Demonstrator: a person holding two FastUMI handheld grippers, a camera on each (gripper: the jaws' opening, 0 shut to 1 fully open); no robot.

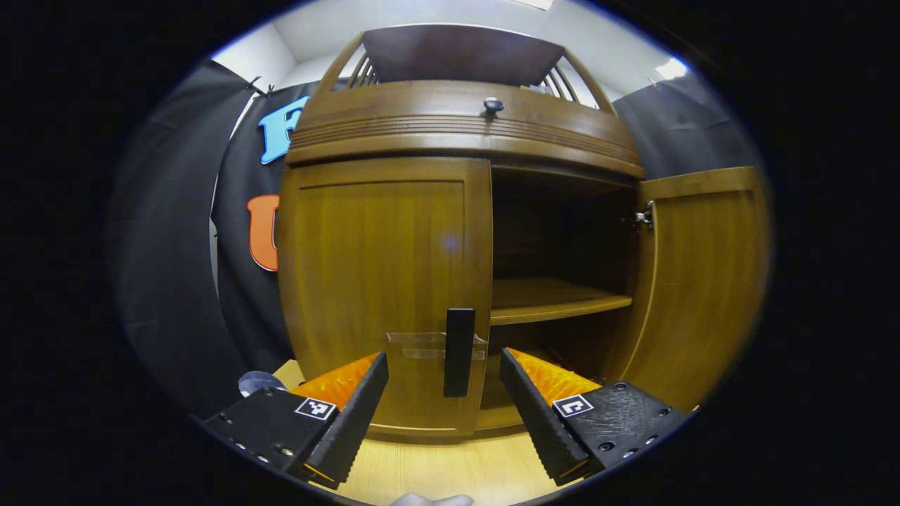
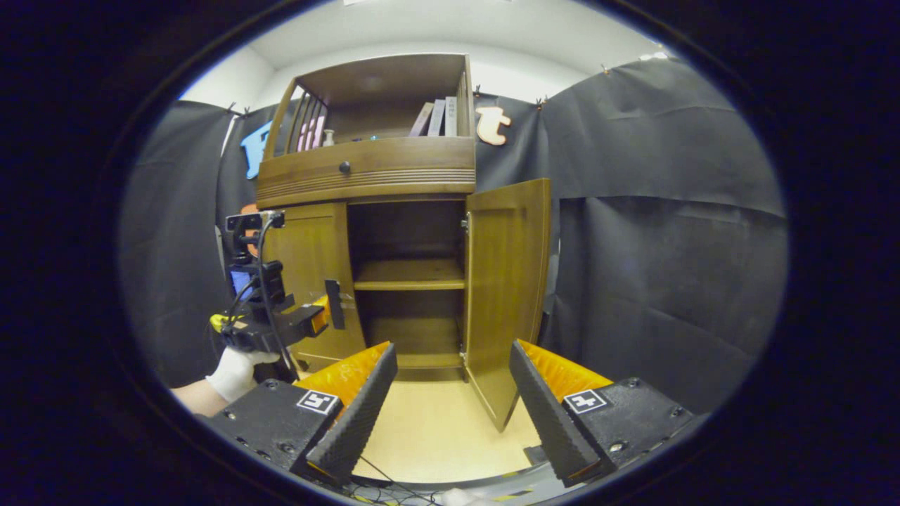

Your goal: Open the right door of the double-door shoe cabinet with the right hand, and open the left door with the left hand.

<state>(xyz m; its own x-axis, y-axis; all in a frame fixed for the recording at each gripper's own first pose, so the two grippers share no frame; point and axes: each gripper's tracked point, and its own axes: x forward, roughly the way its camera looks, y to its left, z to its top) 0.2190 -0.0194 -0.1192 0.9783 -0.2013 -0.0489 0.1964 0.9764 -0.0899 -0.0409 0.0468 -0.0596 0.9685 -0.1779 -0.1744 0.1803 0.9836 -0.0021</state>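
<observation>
Shoe cabinet [image 1: 457, 133] doors stand one open, one closed, straight ahead of both tools. In the left gripper view the left tool [image 1: 444, 407] is spread wide and grasps nothing; its two fingers [image 1: 351, 411] flank the dark upright handle [image 1: 459, 351] of the left door [image 1: 383, 288] without touching it. That door is closed, flat against the cabinet front, and the handle sits near its inner edge, low on the panel. Just beyond the handle the right half of the cabinet gapes, showing a wooden shelf [image 1: 555, 299] across its middle. The right door [image 1: 706, 281] is swung out on its hinge [image 1: 643, 218] to the far side. Above the doors runs a drawer front with a small round knob [image 1: 493, 105].

In the right gripper view the right tool [image 2: 453, 400] is likewise released, jaws wide apart, holding nothing, and stands well back from the cabinet over the pale wooden floor [image 2: 436, 429]. The open right door [image 2: 506, 288] juts toward it, edge on, between its fingers and the dark cloth wall [image 2: 668, 232]. Off to the side a gloved hand [image 2: 235, 372] holds the left tool close to the closed left door's handle [image 2: 333, 303]. Books [image 2: 439, 116] lean on the cabinet's top shelf.
</observation>
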